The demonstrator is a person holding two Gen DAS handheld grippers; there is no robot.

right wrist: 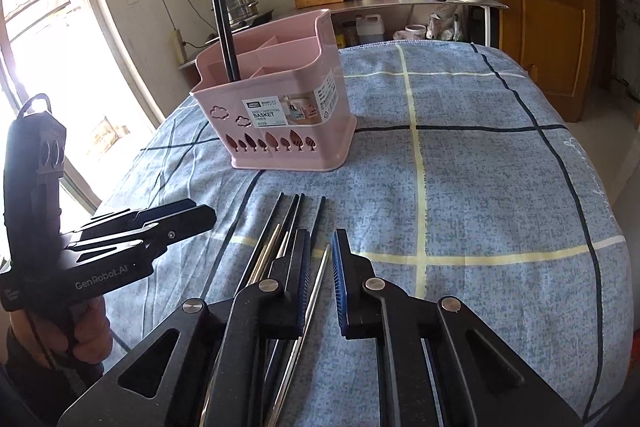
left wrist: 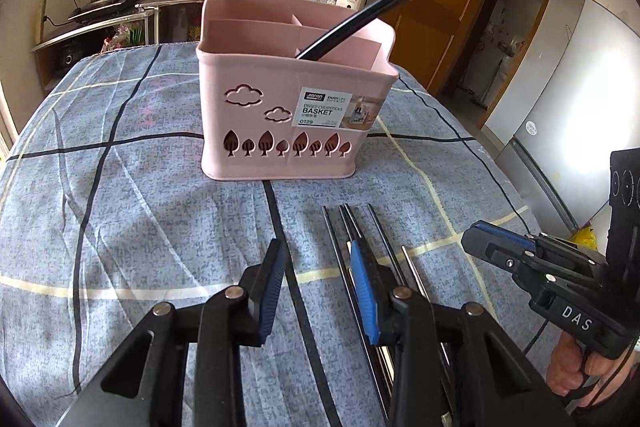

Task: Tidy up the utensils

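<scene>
Your right gripper (right wrist: 320,283) sits low over the loose metal chopsticks (right wrist: 280,239) on the blue checked tablecloth (right wrist: 480,187). Its jaws are narrow w/ one silver chopstick (right wrist: 316,291) lying in the gap, but the pads aren't visibly pressing it yet, so not a pinch. Your left gripper (left wrist: 318,283) is partly spread beside the same bunch, nothing between its jaws; prob. waiting its turn. The pink plastic divided basket (left wrist: 256,131) stands upright just beyond, w/ a black chopstick pair (left wrist: 360,23) leaning in one compartment, which is likely where the rest belong.
</scene>
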